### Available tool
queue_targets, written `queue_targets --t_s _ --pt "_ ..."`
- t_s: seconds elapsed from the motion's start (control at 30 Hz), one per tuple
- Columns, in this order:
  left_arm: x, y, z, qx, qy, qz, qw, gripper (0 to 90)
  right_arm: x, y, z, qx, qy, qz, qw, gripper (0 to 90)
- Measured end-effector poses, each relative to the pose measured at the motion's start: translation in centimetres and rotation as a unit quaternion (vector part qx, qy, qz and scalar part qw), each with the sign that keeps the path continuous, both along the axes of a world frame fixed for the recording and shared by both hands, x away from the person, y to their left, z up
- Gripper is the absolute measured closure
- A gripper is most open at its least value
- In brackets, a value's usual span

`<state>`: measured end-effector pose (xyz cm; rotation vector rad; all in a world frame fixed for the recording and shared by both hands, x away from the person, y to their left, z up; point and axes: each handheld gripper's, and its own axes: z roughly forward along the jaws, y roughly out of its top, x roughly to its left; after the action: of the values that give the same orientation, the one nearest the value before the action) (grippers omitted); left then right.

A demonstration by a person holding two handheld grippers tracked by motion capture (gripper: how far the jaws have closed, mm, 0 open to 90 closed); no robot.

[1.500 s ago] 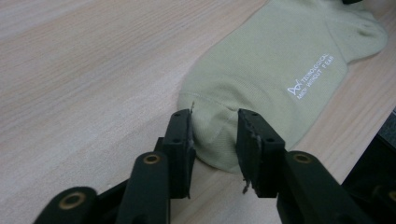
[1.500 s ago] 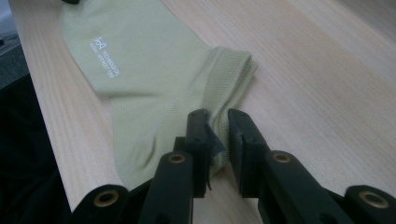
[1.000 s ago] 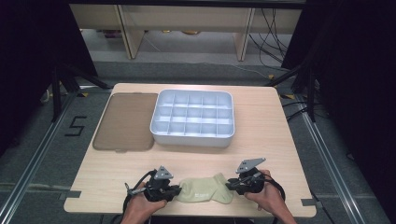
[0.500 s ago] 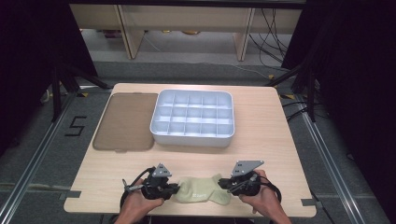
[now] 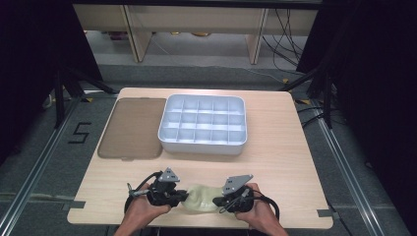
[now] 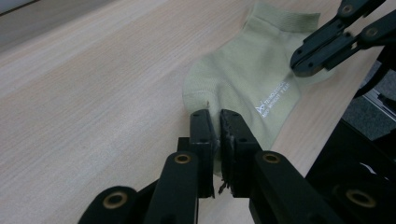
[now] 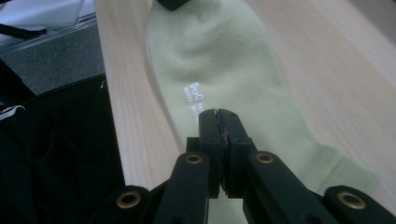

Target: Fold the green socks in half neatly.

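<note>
While pinched at both ends near table's [image 5: 275, 162] front edge, pale green sock [image 5: 200, 198] lay flat, not yet moved toward white compartment tray [image 5: 202, 124]. Left gripper [image 6: 215, 122] clamped on toe end, right gripper [image 7: 219, 116] clamped near ribbed cuff. Soft knit, small white lettering; light, smooth wood grain beneath. Placing probably left.

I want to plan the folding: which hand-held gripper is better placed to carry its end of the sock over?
Probably the left hand-held gripper: it pinches the toe end of the sock, while the right hand-held gripper grips mid-edge, short of the cuff.
</note>
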<state>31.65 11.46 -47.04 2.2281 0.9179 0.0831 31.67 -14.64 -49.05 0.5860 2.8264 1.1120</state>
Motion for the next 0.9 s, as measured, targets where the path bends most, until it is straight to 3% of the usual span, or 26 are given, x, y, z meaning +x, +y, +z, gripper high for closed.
queue_targets --t_s 0.33,0.6,0.8,0.9 --pt "0.2 0.7 1.4 -0.009 -0.007 0.001 0.9999 83.4 0.6 2.1 -1.3 -0.015 0.01 0.018 0.9997 90.0" --pt "0.3 0.2 2.3 -0.007 -0.015 -0.006 0.9998 83.4 0.6 2.4 -1.4 -0.015 0.01 0.016 0.9997 90.0" --pt "0.4 0.0 2.5 -0.007 -0.016 -0.004 0.9998 83.1 1.2 0.3 0.2 0.011 -0.015 -0.007 0.9998 90.0" --pt "0.4 -0.2 2.7 -0.008 -0.016 -0.012 0.9998 83.0 1.4 -1.1 0.7 0.01 -0.017 -0.023 0.9995 90.0"
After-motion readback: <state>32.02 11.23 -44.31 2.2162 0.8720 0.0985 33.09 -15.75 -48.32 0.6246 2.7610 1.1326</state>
